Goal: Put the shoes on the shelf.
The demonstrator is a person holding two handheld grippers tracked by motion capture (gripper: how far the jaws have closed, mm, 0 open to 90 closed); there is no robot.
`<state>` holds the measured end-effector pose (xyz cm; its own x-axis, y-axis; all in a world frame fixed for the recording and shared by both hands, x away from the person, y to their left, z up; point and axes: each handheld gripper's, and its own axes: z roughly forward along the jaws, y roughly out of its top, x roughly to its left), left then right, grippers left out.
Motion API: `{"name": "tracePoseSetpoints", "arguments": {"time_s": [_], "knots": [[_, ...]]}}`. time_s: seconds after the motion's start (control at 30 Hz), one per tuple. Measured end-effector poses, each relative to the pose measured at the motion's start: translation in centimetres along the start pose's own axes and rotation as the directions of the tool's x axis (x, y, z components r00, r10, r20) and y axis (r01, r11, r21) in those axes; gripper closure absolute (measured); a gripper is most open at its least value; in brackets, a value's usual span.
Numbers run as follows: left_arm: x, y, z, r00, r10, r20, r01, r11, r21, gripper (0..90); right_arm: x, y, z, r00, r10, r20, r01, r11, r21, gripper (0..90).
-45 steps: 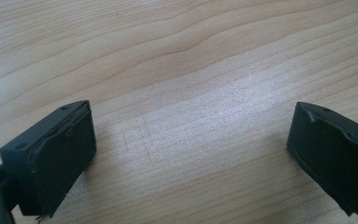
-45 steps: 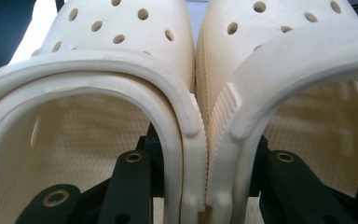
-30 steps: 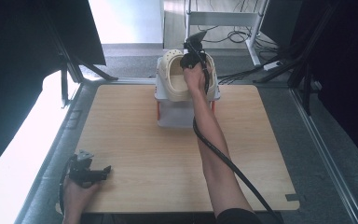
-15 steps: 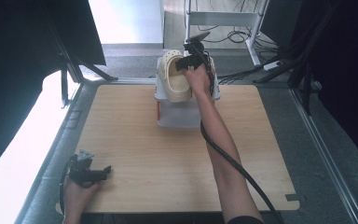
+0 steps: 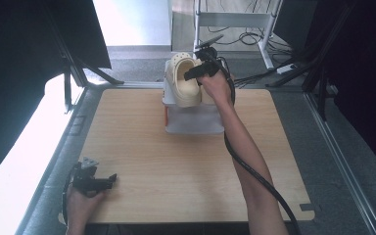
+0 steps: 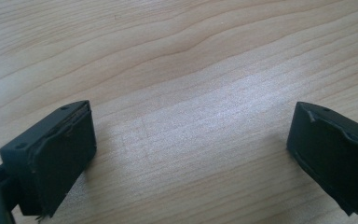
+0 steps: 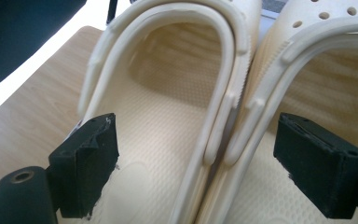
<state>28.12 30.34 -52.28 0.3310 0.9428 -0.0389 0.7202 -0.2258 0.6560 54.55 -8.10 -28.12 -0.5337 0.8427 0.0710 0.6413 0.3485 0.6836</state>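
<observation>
My right gripper [image 7: 196, 172] has inched closer over the two cream foam clogs [image 5: 186, 81] on the translucent plastic box [image 5: 193, 120], jaws open; left gripper [image 6: 191, 154] rests open on the wooden tabletop [image 5: 176, 166].

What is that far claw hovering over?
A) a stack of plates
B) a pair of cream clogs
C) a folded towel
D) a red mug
B: the right claw stands open over two cream clogs side by side, which sit on a pale box at the table's far edge.
</observation>
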Motion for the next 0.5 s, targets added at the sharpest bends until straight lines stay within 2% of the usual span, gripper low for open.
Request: {"name": "tracePoseSetpoints", "arguments": {"time_s": [0.17,0.5], "knots": [[0.0,0.0,0.0,1.0,-0.001,-0.005,0.001,1.0,-0.005,1.0,0.3,-0.6,-0.8,0.999,-0.039,-0.023,0.04,0.999,0.001,13.2],[0.0,0.0,0.0,1.0,0.0,-0.001,0.0,1.0,-0.001,0.9,0.6,-2.1,-2.5,0.9925,-0.079,-0.093,0.079,0.997,-0.011,13.1]]}}
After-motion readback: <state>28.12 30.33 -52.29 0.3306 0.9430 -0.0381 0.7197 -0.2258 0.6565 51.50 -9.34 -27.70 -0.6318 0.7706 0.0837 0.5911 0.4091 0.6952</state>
